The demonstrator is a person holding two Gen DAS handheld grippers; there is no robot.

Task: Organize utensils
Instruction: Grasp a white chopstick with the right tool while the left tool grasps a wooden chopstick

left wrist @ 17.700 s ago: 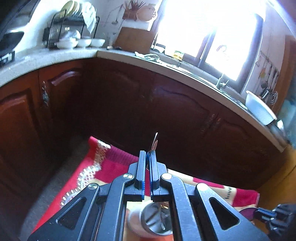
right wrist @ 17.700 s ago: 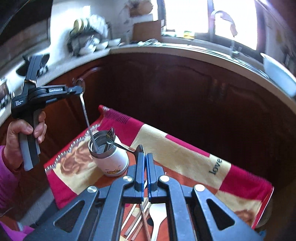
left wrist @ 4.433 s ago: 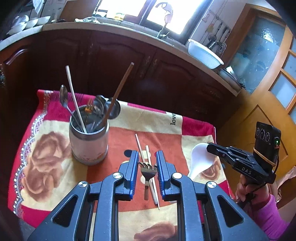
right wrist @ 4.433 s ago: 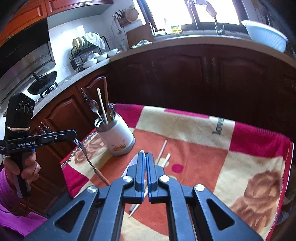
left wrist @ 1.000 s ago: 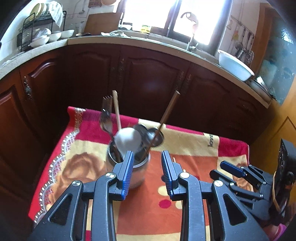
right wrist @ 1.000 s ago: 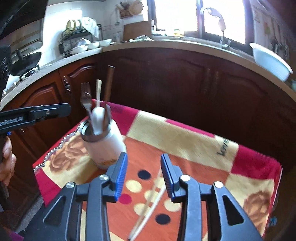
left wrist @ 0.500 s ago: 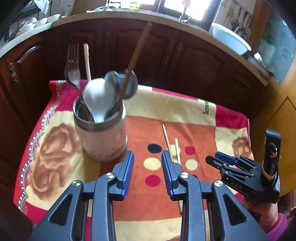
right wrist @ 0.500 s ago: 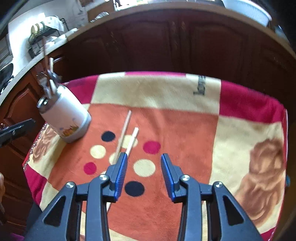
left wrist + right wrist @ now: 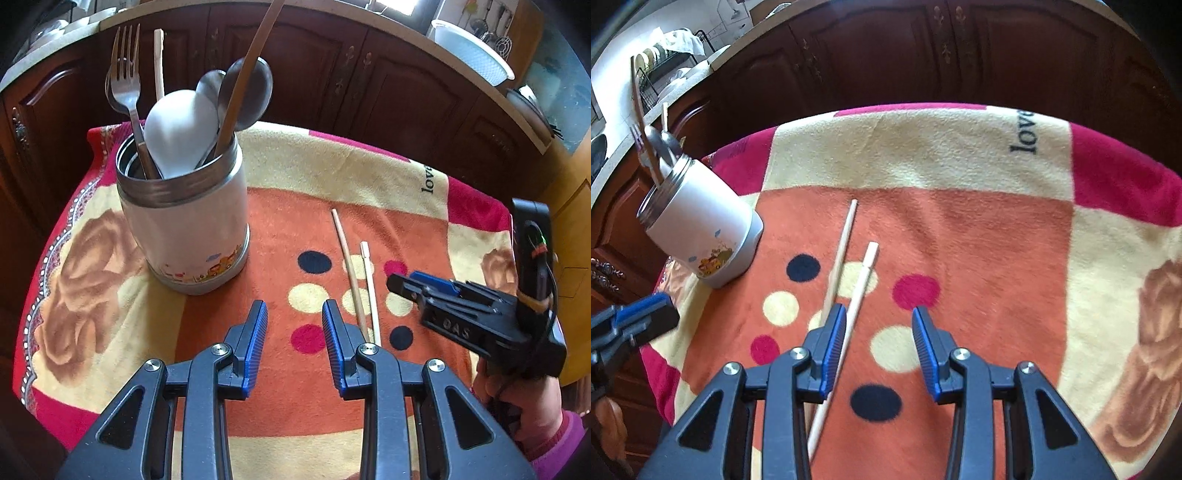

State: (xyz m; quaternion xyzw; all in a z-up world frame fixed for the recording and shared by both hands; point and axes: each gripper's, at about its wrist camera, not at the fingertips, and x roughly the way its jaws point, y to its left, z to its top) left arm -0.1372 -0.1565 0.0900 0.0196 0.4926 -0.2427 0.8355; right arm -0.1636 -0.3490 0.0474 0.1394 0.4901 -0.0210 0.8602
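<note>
Both the left gripper (image 9: 294, 314) and right gripper (image 9: 878, 321) gape wide and empty; only the left view shows the holder's (image 9: 184, 229) fork (image 9: 125, 85) plainly, the right view the two chopsticks (image 9: 842, 254) lengthwise.

I'm looking along my left gripper (image 9: 294, 325): black angular frames with triangular cut-outs, silver screw heads at the pivots, ribbed blue pads (image 9: 259, 339) lining both fingers. My right gripper (image 9: 878, 334) is showing the same build. From the left wrist view it's wearing white "DAS" lettering, a black box on top (a small green light is glowing), a black cable and a tan band. My right hand (image 9: 524, 400) is showing bare skin and a magenta sleeve (image 9: 561, 443).
</note>
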